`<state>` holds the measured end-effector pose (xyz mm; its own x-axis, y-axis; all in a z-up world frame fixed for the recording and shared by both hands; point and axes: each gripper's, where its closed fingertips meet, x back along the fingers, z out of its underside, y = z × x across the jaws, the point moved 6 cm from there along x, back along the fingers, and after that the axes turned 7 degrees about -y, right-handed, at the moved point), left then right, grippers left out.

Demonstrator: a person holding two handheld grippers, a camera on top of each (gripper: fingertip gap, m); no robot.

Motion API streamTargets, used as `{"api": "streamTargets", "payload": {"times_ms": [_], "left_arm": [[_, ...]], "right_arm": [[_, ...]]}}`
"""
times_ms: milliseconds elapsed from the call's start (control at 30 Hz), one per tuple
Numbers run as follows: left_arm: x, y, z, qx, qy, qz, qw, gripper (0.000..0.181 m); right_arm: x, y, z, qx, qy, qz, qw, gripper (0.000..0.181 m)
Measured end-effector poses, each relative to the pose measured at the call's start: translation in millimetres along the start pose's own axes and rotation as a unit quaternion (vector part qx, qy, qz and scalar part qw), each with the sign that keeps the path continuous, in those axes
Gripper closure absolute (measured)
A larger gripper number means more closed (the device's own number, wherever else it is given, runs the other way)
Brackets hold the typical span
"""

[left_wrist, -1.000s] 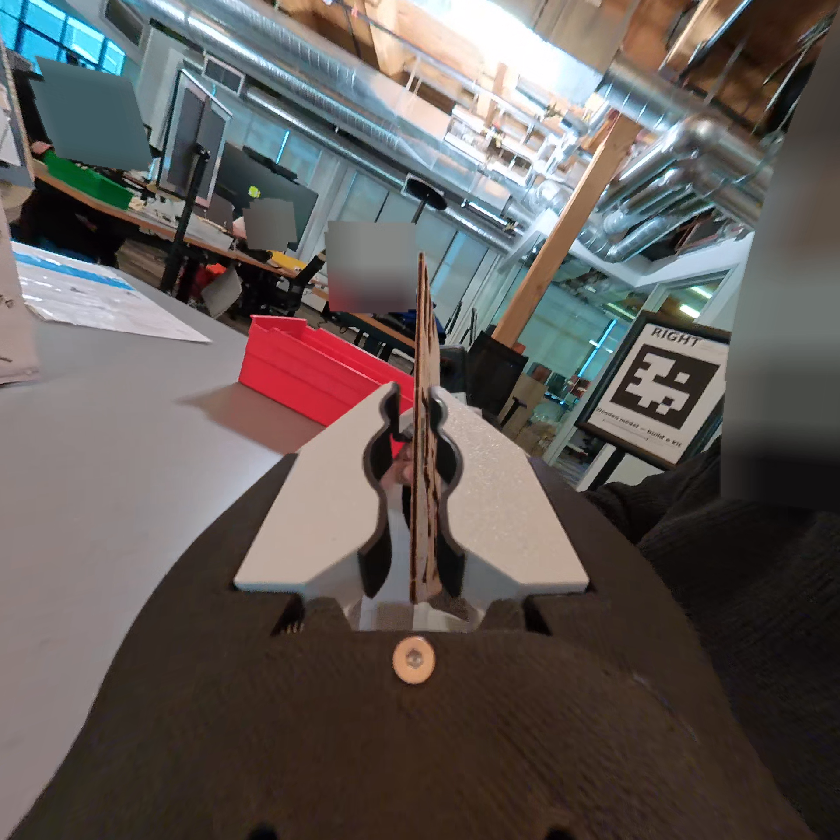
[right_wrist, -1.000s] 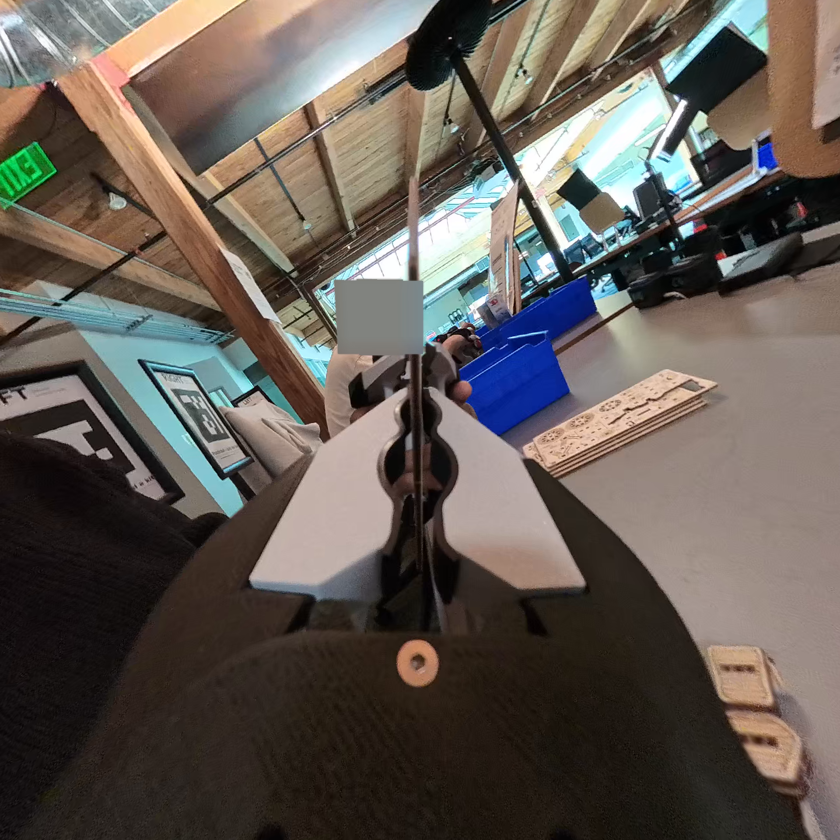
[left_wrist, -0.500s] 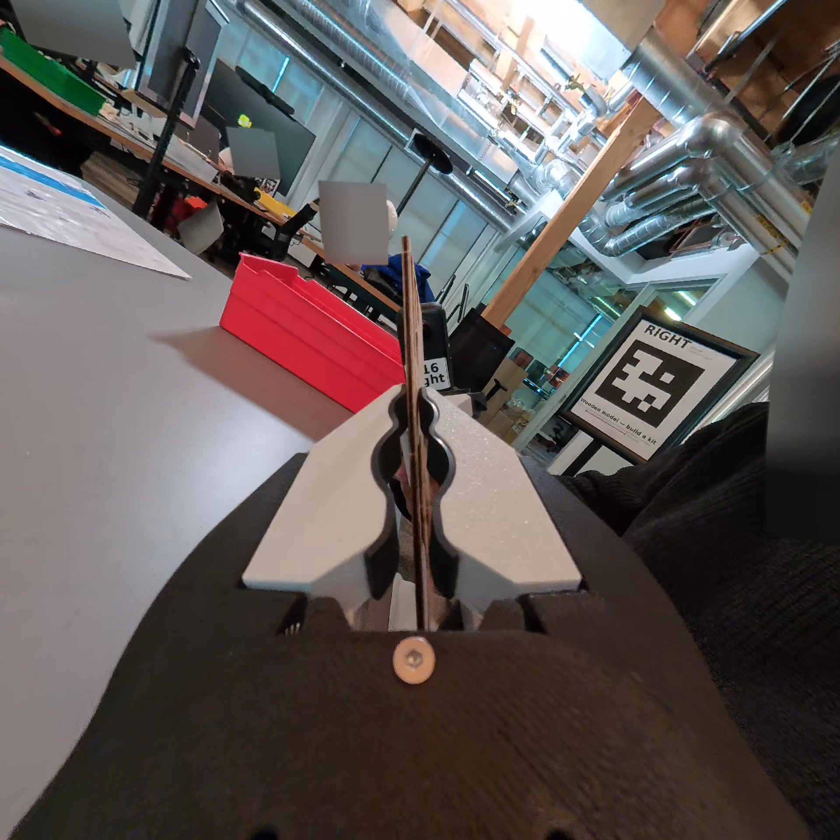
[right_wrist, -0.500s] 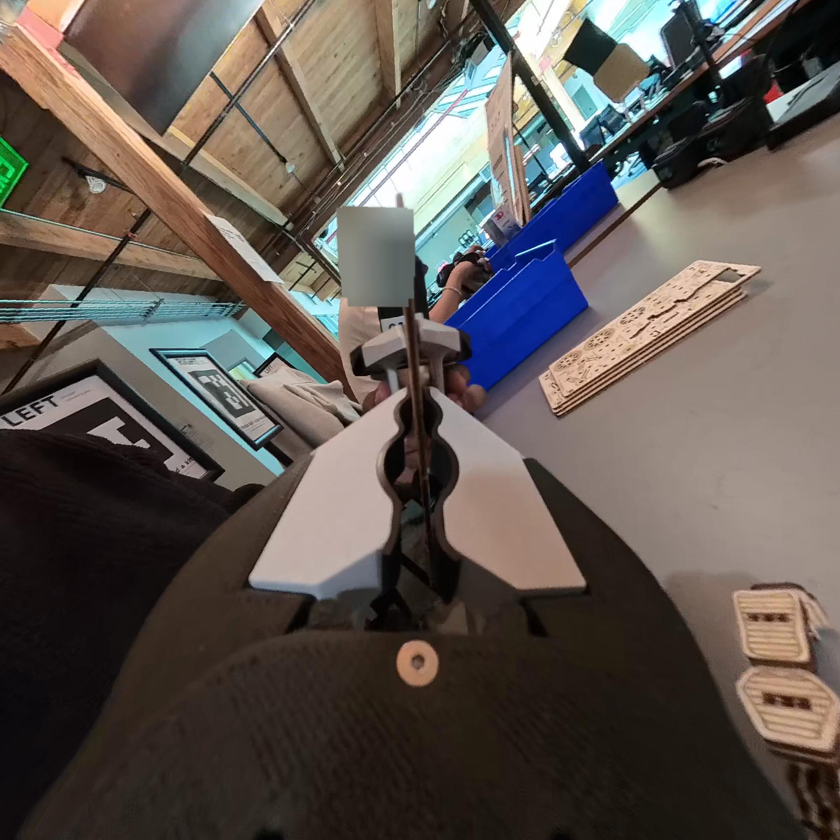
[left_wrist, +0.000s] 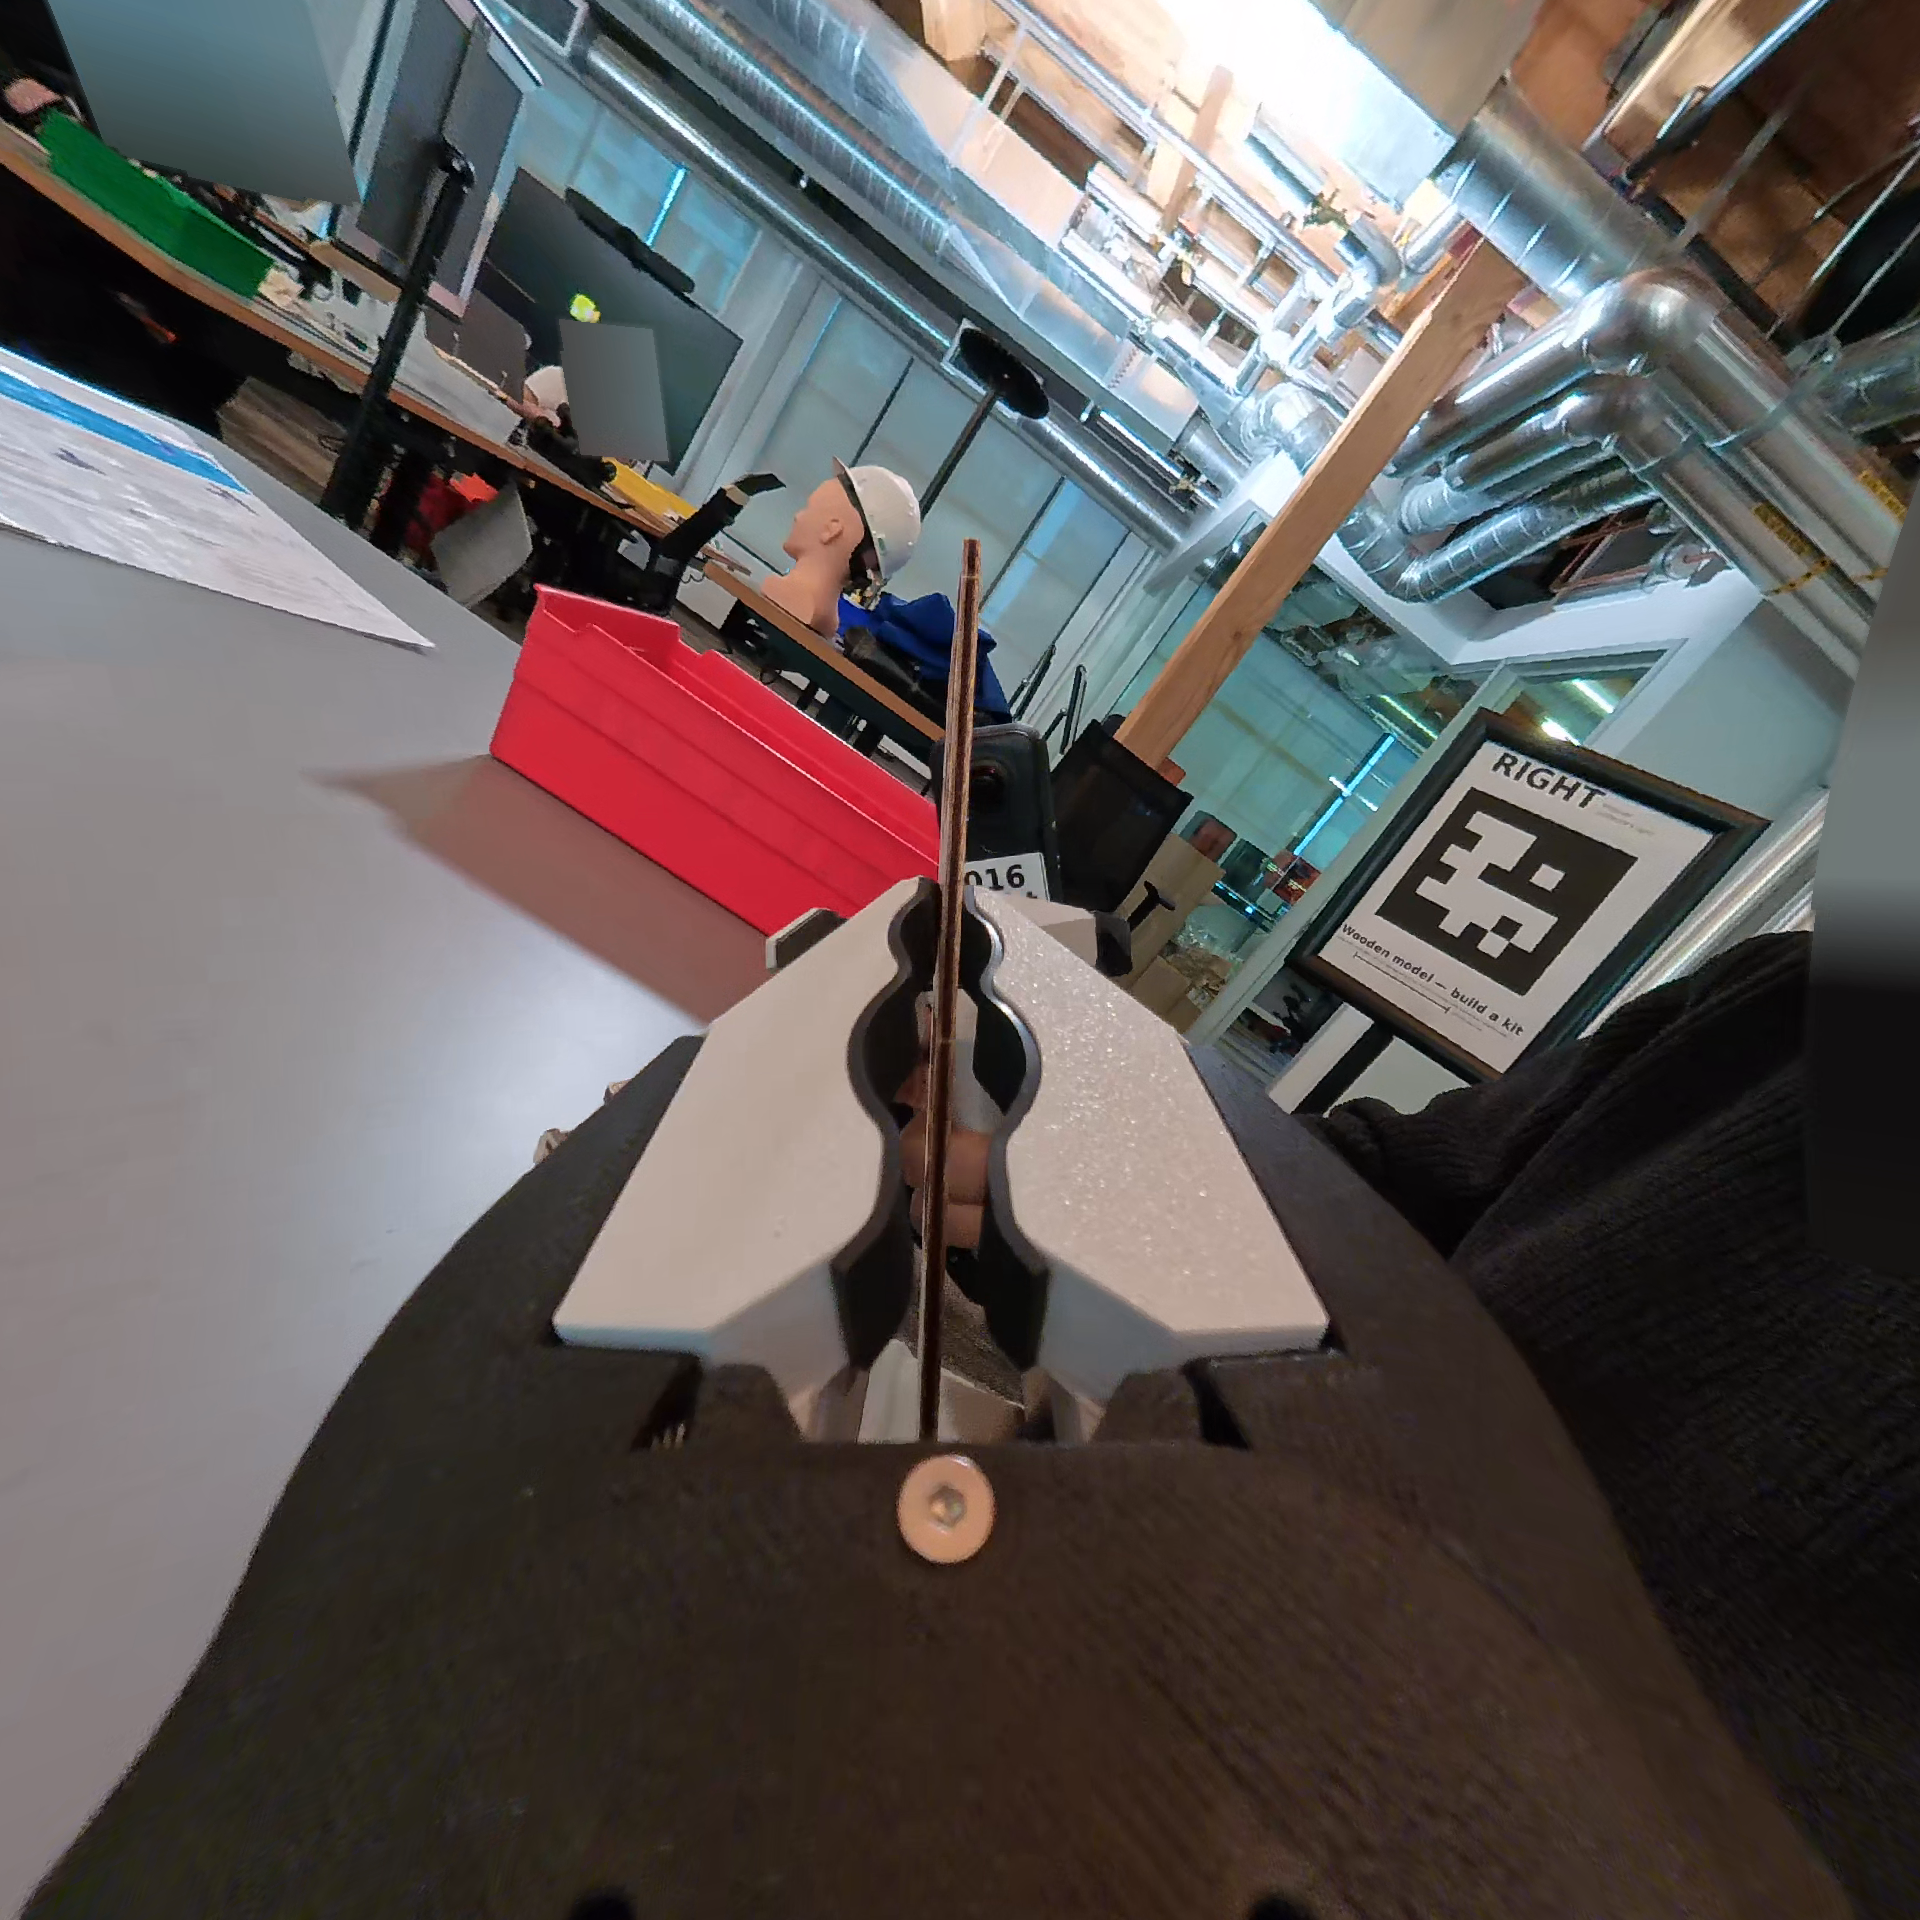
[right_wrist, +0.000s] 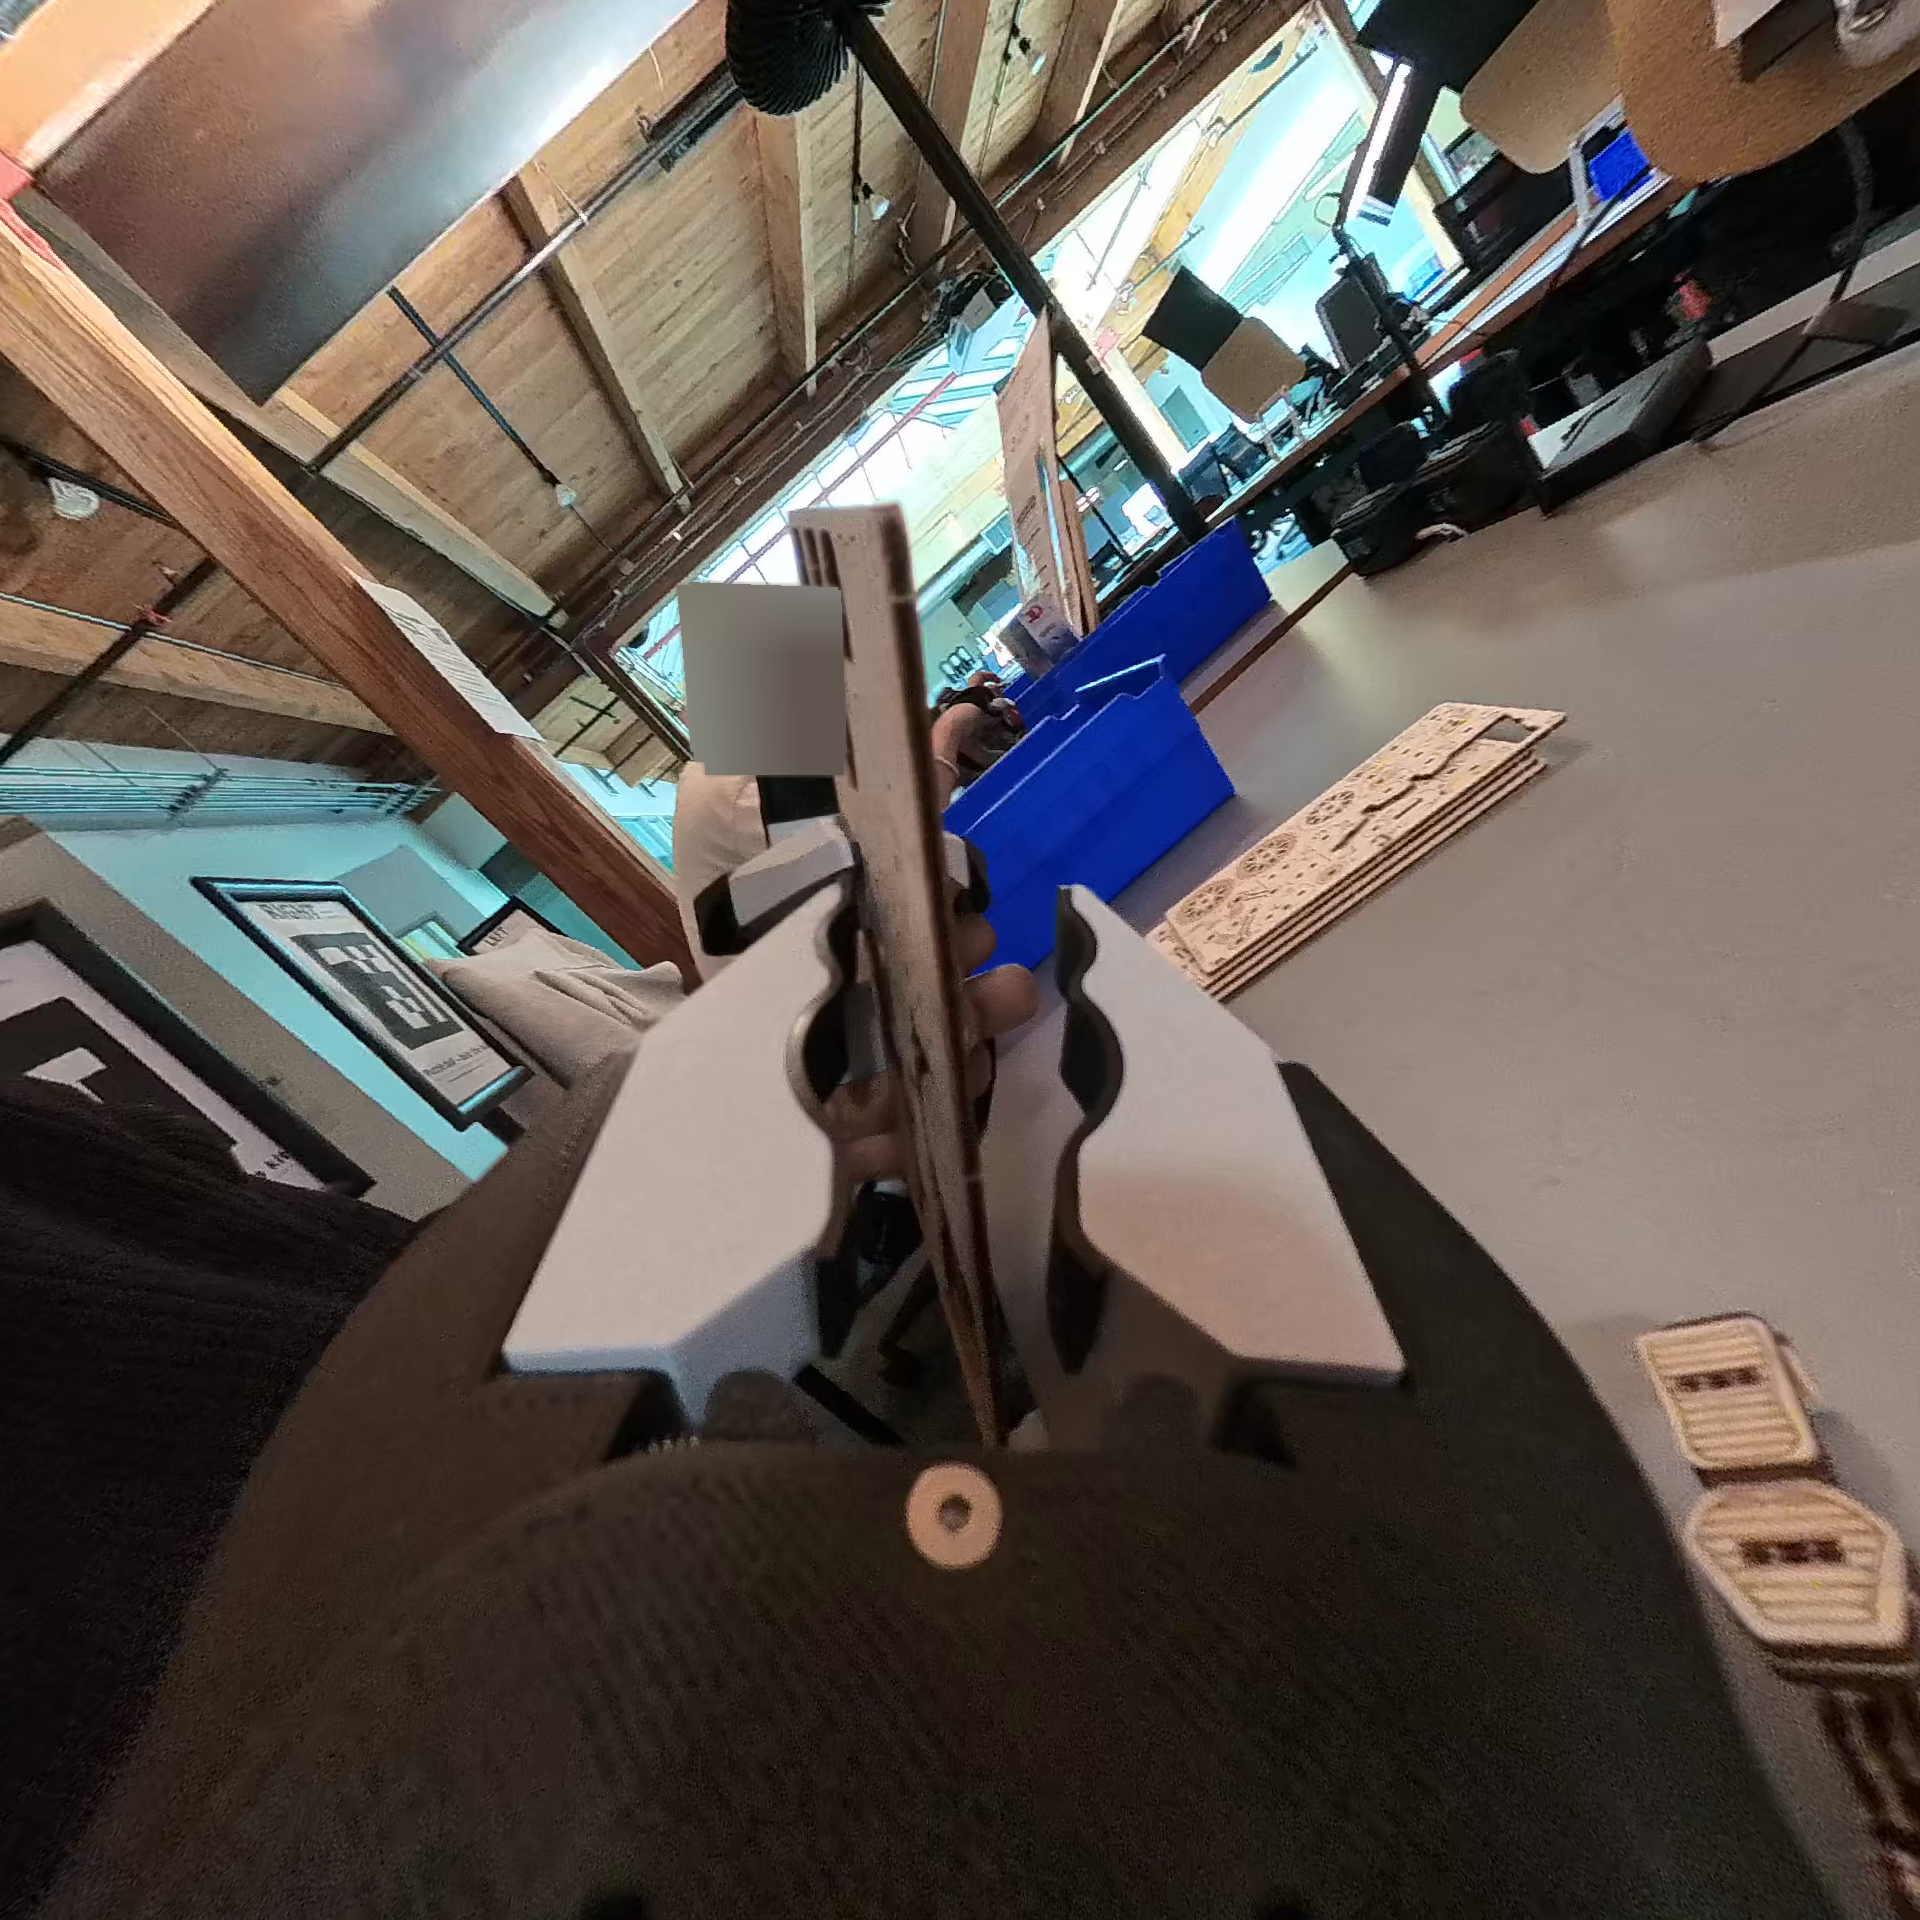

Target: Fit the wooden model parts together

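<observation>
A thin wooden panel (left_wrist: 954, 790) stands edge-on between the fingers of my left gripper (left_wrist: 948, 920), which is shut on it above the grey table (left_wrist: 208, 1039). In the right wrist view the same panel (right_wrist: 888, 790) shows its slotted face, tilted to the left. My right gripper (right_wrist: 956, 914) is open around it. Its right finger (right_wrist: 1174, 1143) stands apart from the panel and its left finger (right_wrist: 707, 1143) is close beside it. The left gripper's fingers (right_wrist: 779, 883) hold the panel from the far side, with a hand behind them.
A red bin (left_wrist: 707, 769) and a printed sheet (left_wrist: 156, 499) lie on the table to the left. Blue bins (right_wrist: 1101, 810), a stack of wooden part sheets (right_wrist: 1361, 831) and small wooden parts (right_wrist: 1725, 1392) lie to the right. A dark sleeve (left_wrist: 1662, 1299) is close by. Less than 4 cm separates the two grippers' tips.
My right gripper has opened from shut on the panel; the panel now leans left between its fingers. My left gripper stays shut on it and both views have shifted slightly.
</observation>
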<state>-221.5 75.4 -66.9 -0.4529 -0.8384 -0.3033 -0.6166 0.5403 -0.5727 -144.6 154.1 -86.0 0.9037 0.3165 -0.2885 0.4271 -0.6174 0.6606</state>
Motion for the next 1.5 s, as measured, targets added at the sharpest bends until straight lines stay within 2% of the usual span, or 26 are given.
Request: {"api": "streamTargets", "payload": {"times_ms": [133,300,1033,1200,1400,1500], "left_arm": [[-4,-4,3,-0.015,-0.015,-0.016,1.000,0.181],[-4,-5,4,-0.024,-0.023,-0.019,0.999,0.181],[-8,-7,11,-0.049,-0.035,-0.057,0.997,0.177],[-8,-7,10,-0.041,-0.044,-0.047,0.997,0.178],[0,4,4,-0.013,-0.066,-0.072,0.995,0.179],[10,12,-3,-0.011,-0.081,-0.086,0.993,0.179]], "right_arm": [[3,6,-3,0.031,0.000,0.002,1.000,0.161],[4,12,-5,0.069,-0.004,0.015,0.997,0.163],[7,12,-8,0.068,0.002,0.039,0.997,0.164],[6,14,-8,0.090,-0.004,0.050,0.995,0.160],[9,5,-14,0.138,-0.021,0.088,0.986,0.131],[15,4,-23,0.170,-0.039,0.115,0.978,0.127]]}}
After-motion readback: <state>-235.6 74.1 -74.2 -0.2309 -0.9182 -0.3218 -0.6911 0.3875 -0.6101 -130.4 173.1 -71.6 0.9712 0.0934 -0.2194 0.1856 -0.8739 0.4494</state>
